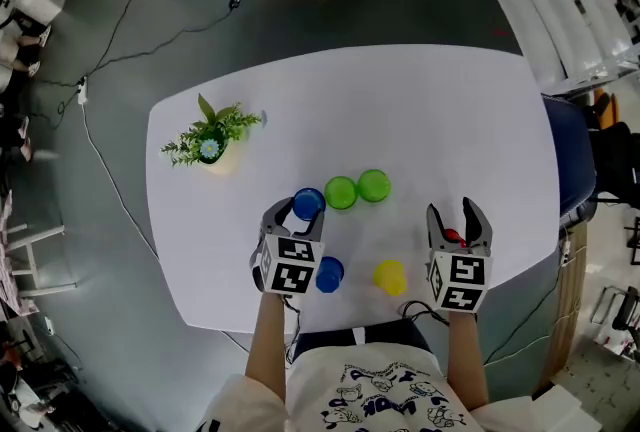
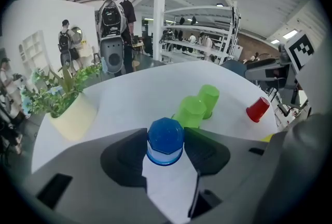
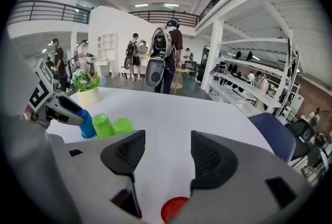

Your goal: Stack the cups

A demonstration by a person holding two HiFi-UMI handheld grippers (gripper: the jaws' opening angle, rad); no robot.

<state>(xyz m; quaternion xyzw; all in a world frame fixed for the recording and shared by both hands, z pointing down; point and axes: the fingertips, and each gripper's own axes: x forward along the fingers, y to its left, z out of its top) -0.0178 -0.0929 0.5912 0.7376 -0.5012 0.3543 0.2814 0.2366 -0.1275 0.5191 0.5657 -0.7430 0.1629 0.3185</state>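
Note:
An upturned blue cup (image 2: 165, 140) stands on the white table (image 1: 450, 120) between the jaws of my left gripper (image 2: 166, 148), whose pads press on its sides. In the head view this blue cup (image 1: 308, 202) sits in the left gripper (image 1: 297, 210), just left of two green cups (image 1: 340, 192) (image 1: 373, 185). A second blue cup (image 1: 329, 274) and a yellow cup (image 1: 390, 276) stand near the front edge. My right gripper (image 3: 165, 153) is open over a red cup (image 3: 174, 209), which lies low between the jaws without touching the pads.
A potted plant (image 1: 210, 140) stands at the table's left. A blue chair (image 1: 570, 160) sits by the right edge. People and a wheeled machine (image 2: 111, 36) stand beyond the far side, and cables run across the floor.

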